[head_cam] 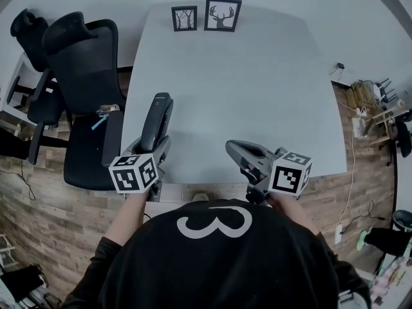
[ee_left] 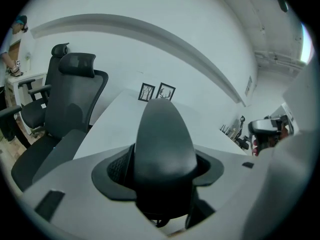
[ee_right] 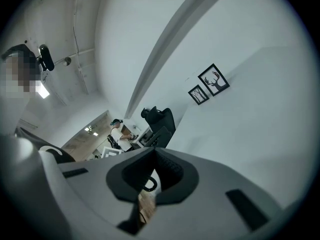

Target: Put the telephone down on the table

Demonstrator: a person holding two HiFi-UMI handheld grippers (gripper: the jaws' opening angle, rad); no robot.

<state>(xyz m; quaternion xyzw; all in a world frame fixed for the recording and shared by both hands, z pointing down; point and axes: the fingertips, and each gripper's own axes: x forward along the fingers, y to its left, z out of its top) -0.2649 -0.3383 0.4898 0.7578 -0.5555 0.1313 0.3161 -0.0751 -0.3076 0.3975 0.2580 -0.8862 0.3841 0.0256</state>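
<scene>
The telephone (head_cam: 156,120) is a dark handset, held almost on end over the near left part of the white table (head_cam: 257,82). My left gripper (head_cam: 156,144) is shut on its lower part. In the left gripper view the telephone (ee_left: 162,144) fills the space between the black pads (ee_left: 114,171), and my left gripper (ee_left: 161,168) points towards the far end of the table. I cannot tell whether the handset touches the tabletop. My right gripper (head_cam: 235,149) hovers at the near table edge, right of centre, with its jaws together and nothing in them. In its own view the right gripper (ee_right: 152,151) points out over the table.
Two small framed pictures (head_cam: 206,15) stand at the far edge of the table. Two black office chairs (head_cam: 80,76) stand close to its left side. Cables and clutter (head_cam: 370,108) lie on the wooden floor to the right. A person (ee_right: 117,133) works at a desk far off.
</scene>
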